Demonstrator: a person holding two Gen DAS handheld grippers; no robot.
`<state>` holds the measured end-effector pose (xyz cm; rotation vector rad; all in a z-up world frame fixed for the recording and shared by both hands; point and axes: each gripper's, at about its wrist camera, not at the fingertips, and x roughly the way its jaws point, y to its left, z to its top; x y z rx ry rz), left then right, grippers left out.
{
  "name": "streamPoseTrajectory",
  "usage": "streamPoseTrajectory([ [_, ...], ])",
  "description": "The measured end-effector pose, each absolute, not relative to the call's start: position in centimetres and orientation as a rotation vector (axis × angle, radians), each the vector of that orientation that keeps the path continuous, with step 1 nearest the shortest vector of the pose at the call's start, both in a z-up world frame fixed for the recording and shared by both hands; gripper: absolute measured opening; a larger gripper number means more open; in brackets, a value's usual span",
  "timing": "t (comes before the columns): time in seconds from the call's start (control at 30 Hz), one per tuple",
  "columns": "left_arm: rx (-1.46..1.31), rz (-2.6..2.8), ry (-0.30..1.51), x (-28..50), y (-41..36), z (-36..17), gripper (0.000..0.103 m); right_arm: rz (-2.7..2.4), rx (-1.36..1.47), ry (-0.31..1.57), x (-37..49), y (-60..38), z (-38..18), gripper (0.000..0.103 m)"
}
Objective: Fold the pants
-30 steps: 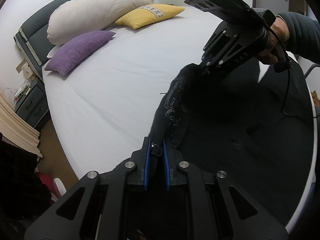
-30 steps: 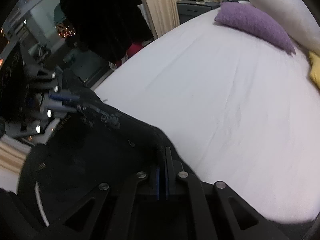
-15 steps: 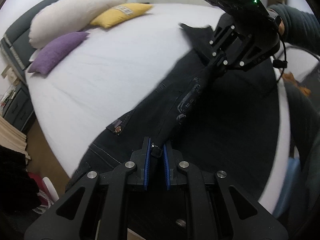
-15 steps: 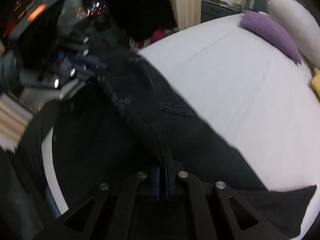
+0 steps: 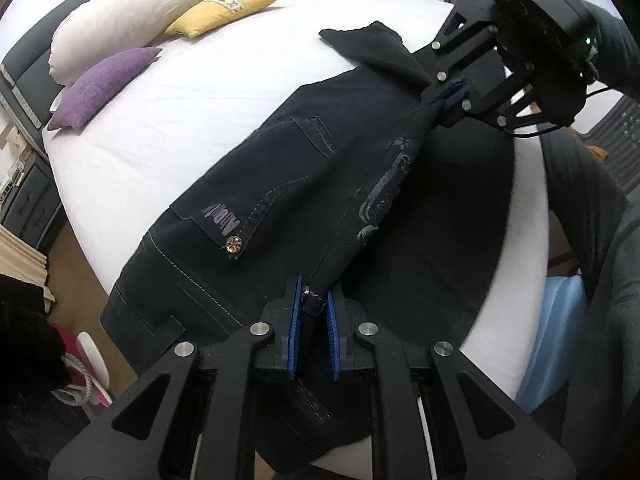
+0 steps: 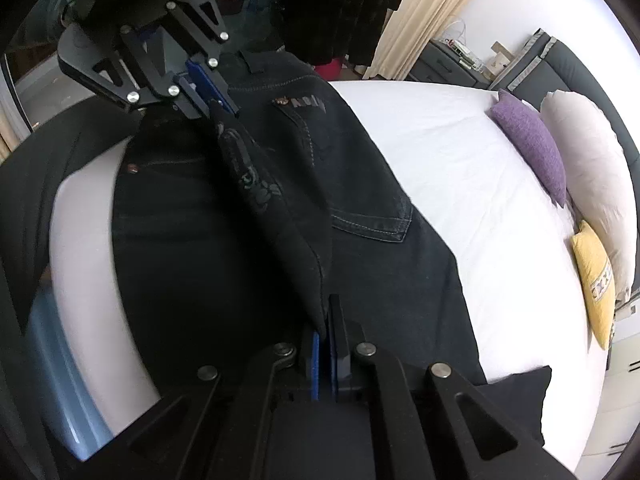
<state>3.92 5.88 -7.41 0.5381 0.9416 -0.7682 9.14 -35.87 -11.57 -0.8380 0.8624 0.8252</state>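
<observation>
Pants [image 5: 320, 184] hem runs off the bottom edge.

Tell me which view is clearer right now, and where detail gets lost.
Left wrist view: sharp; stitching on the dark denim pants reads clearly, though the white bed sheet curves with fisheye. Right wrist view: softer, the left gripper sits in dim shadow, and the bed edge looks slightly smeared.

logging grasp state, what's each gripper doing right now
left gripper: closed on the pants, at the waistband edge
right gripper: closed on the pants, further along the same raised edge
</observation>
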Motion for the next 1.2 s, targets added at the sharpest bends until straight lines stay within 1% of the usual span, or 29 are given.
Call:
streamPoseTrajectory([
  [0.27,0.577,-0.808,0.983,1.3,5.8,-9.3,0.011,0.822,-0.859,0.892,5.8,-36.2,-14.0,0.005],
  [0.63,0.569,-0.821,0.979,1.7,5.3,-9.4,0.01,0.8,-0.858,0.894,3.1,-36.0,-15.0,0.005],
  [0.8,0.603,-0.811,0.969,2.1,5.0,-10.3,0.011,0.798,-0.857,0.909,1.4,-36.0,-15.7,0.005],
  [0.87,0.562,-0.791,0.967,2.7,5.2,-10.8,0.014,0.793,-0.864,0.922,1.4,-35.9,-16.4,0.005],
  [0.93,0.518,-0.789,0.972,3.2,5.5,-11.0,0.015,0.774,-0.871,0.917,1.4,-35.6,-17.0,0.008],
  [1.0,0.494,-0.773,0.989,3.5,5.7,-10.8,0.02,0.756,-0.875,0.902,1.3,-35.5,-16.9,0.008],
  [1.03,0.494,-0.763,1.0,3.6,5.8,-10.7,0.029,0.75,-0.866,0.899,1.3,-35.5,-16.9,0.009],
  [1.07,0.499,-0.753,1.015,3.5,5.8,-10.4,0.048,0.743,-0.845,0.909,1.5,-35.8,-16.7,0.01],
  [1.1,0.499,-0.745,1.024,3.4,6.0,-10.1,0.063,0.741,-0.829,0.916,1.3,-36.1,-16.7,0.011],
  [1.13,0.492,-0.735,1.025,3.1,6.4,-9.9,0.084,0.739,-0.813,0.92,1.3,-36.4,-16.6,0.012],
  [1.17,0.482,-0.724,1.011,2.9,6.9,-9.2,0.087,0.736,-0.795,0.925,1.3,-36.7,-16.4,0.015],
  [1.2,0.471,-0.714,1.004,2.9,7.3,-8.6,0.087,0.731,-0.771,0.933,1.5,-37.0,-16.2,0.017],
])
